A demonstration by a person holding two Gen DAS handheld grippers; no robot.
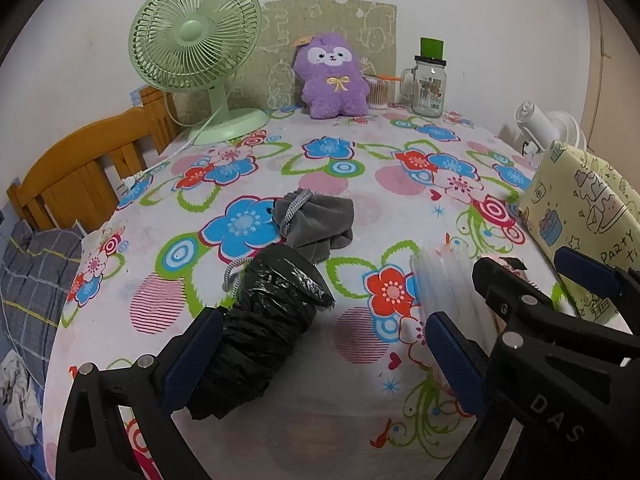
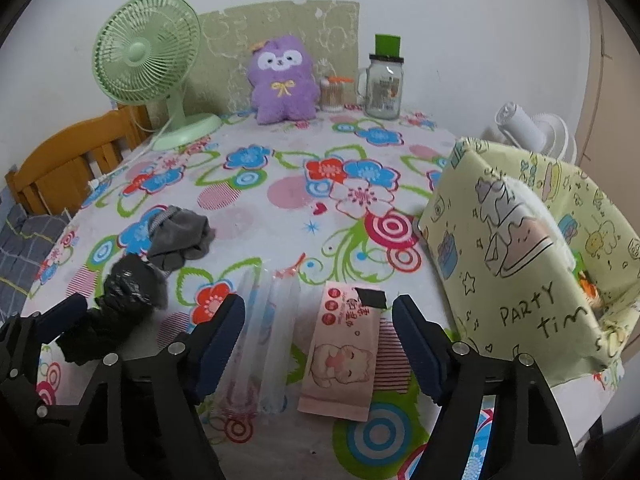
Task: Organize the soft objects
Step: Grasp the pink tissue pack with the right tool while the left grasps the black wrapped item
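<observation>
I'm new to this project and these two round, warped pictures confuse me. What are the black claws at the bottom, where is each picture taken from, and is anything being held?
Each claw is a hand-held two-finger gripper; a person carries one in each hand, with a wide-angle camera looking along the fingers. One picture comes from the left gripper, the other from the right gripper. Both hang open above a flowered tablecloth and hold nothing. On it lie a black plastic bag roll, a grey cloth pouch, clear plastic tubes and a pink tissue pack. A yellow bag stands to the right.
</observation>
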